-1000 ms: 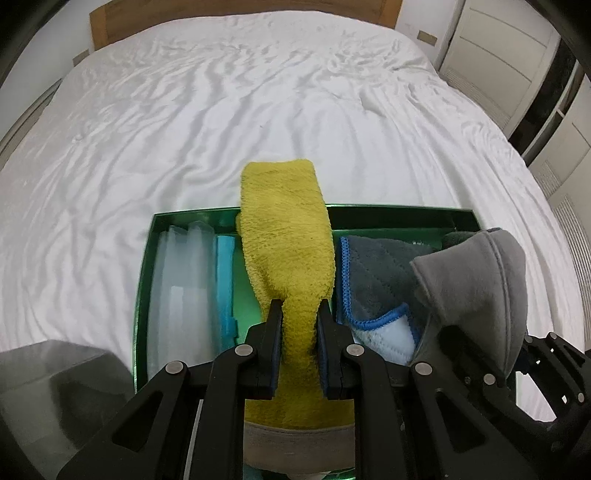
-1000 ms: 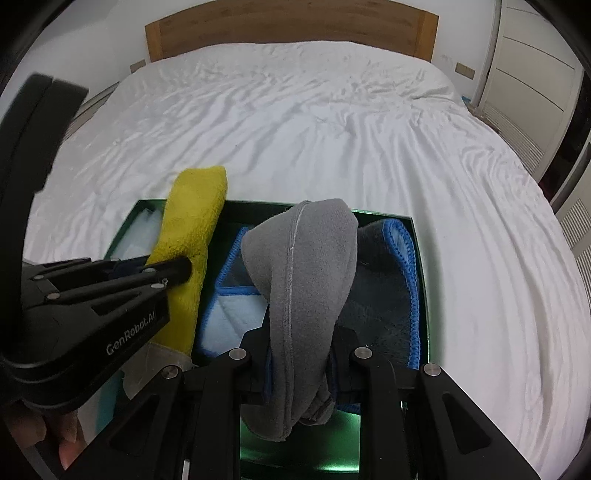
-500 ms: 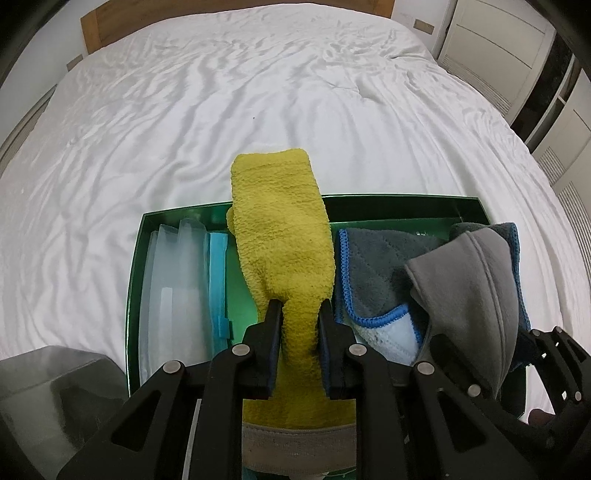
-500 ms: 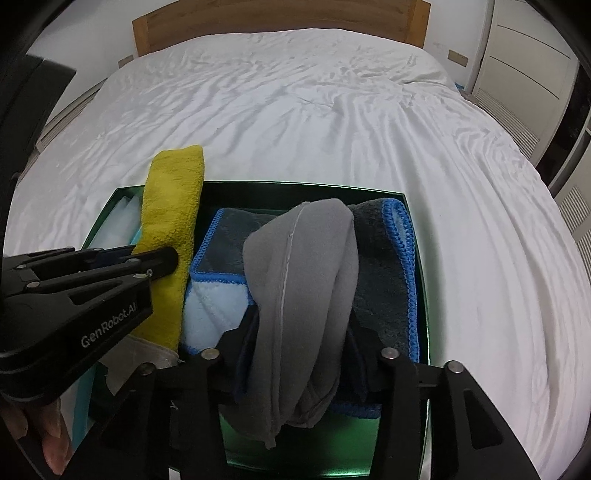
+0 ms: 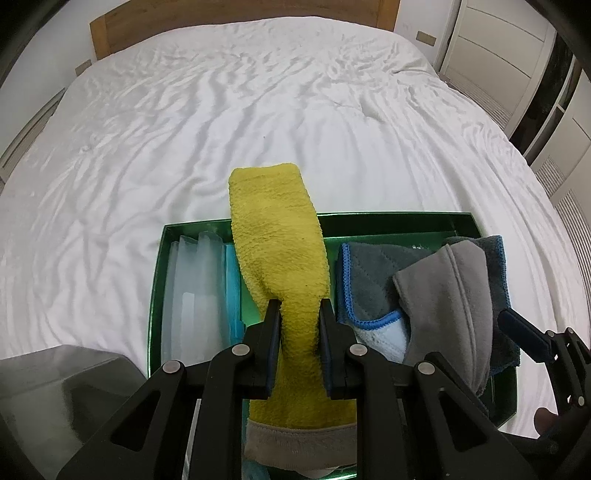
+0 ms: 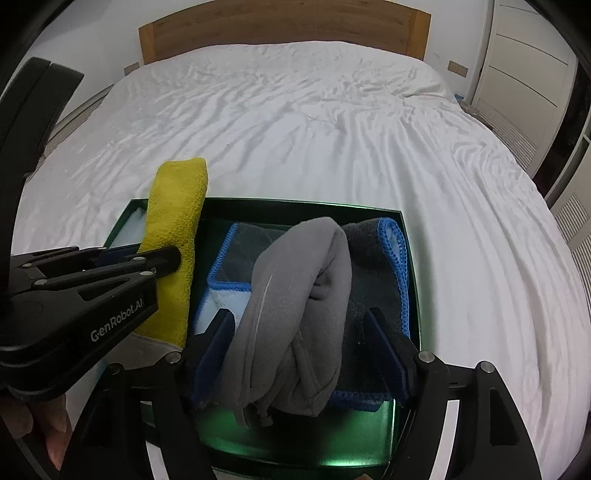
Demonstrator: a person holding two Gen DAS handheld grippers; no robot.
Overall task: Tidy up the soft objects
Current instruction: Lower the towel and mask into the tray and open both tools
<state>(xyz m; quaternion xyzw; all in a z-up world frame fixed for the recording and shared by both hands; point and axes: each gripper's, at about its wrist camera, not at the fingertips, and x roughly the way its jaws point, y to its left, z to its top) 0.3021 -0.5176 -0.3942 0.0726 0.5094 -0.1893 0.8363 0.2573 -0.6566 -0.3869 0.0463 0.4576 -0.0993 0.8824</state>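
Note:
A green box (image 5: 388,220) (image 6: 412,280) lies on the white bed. My left gripper (image 5: 298,314) is shut on a folded yellow towel (image 5: 280,240) (image 6: 173,218) held over the box's middle. My right gripper (image 6: 301,325) is open, its jaws standing apart on either side of a rolled grey cloth (image 6: 295,299) (image 5: 450,302). The grey cloth rests in the box on a dark grey cloth with blue edging (image 5: 373,280) (image 6: 376,280). Pale translucent folded items (image 5: 192,295) fill the box's left part.
The white wrinkled bed sheet (image 5: 258,110) spreads around the box. A wooden headboard (image 6: 284,33) stands at the far end. White cabinet doors (image 5: 498,48) stand at the right. A grey object (image 5: 55,398) lies at the near left.
My right gripper has opened and let go of the grey cloth, which now rests in the box. My left gripper stays shut on the yellow towel.

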